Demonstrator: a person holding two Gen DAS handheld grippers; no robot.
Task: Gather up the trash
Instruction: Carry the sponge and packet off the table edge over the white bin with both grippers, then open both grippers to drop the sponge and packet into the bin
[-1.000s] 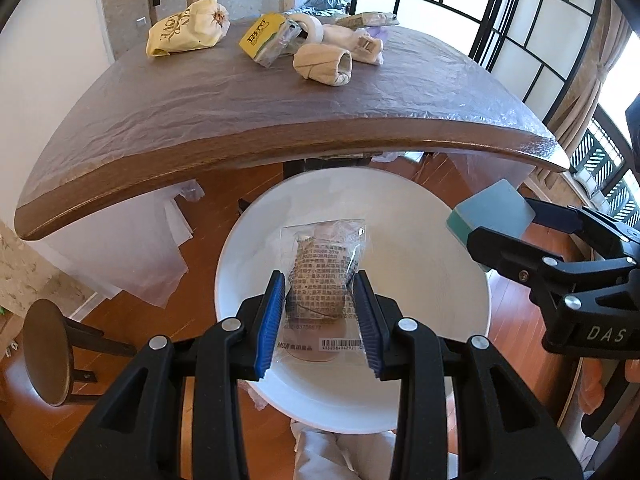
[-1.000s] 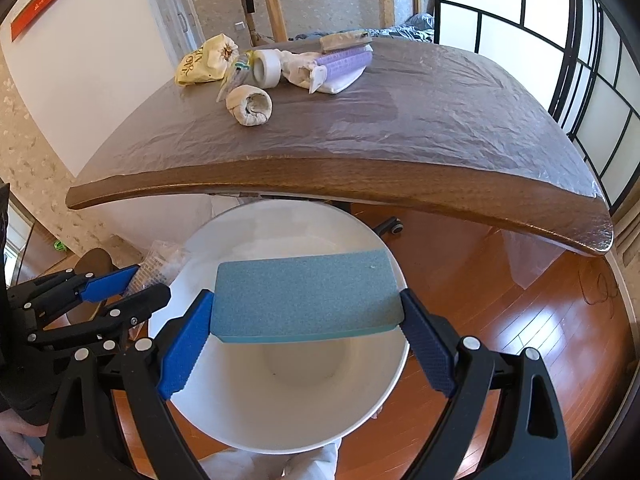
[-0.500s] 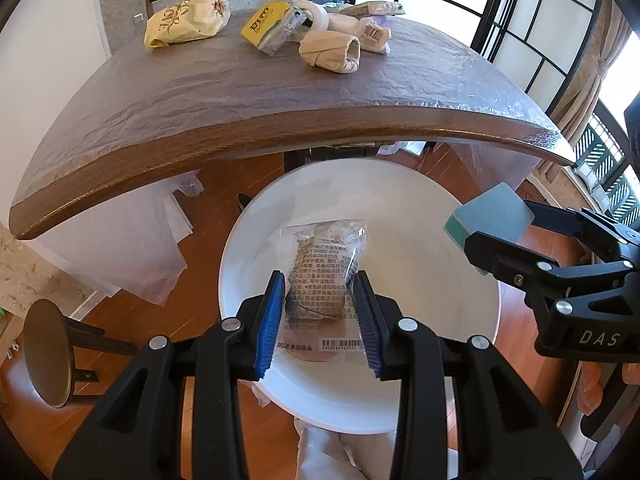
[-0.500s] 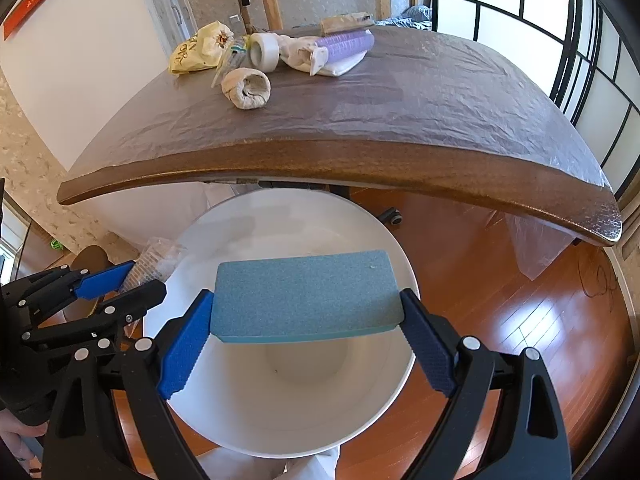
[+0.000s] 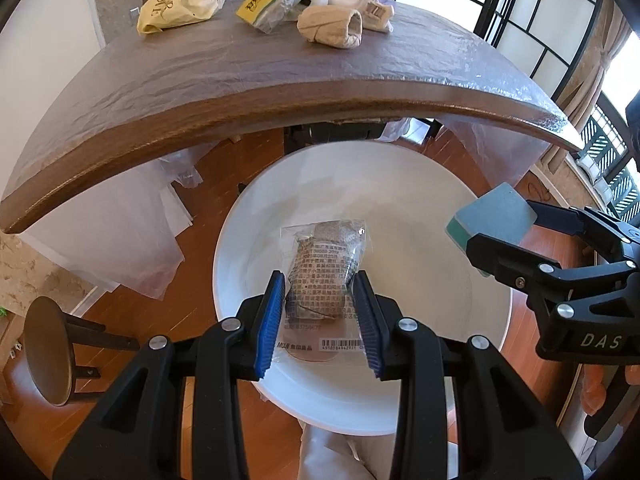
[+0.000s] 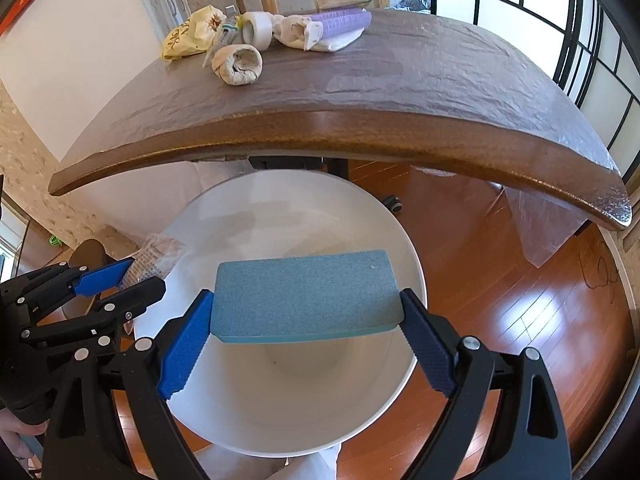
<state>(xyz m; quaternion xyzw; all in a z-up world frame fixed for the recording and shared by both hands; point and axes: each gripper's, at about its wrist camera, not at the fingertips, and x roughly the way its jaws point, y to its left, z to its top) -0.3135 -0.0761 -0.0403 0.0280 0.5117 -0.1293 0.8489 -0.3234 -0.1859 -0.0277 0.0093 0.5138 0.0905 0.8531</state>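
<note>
Both hands hang over the white bin [image 6: 404, 248], nothing dropped yet: the left gripper [image 5: 320, 312] has its fingers clamped on a clear packet [image 5: 324, 276], the right gripper [image 6: 306, 344] on a blue sponge [image 6: 306, 292]. More trash waits on the surface [image 6: 400, 80]. Only the right view shows the purple roll [image 6: 340, 22], only the left the packet's label

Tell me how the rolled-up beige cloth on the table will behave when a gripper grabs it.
The cloth roll looks soft, so it would probably squash between the pads. Lying on its side on the table, it might roll if nudged. Its loose, wrinkled end suggests it could partly unroll when lifted.
</note>
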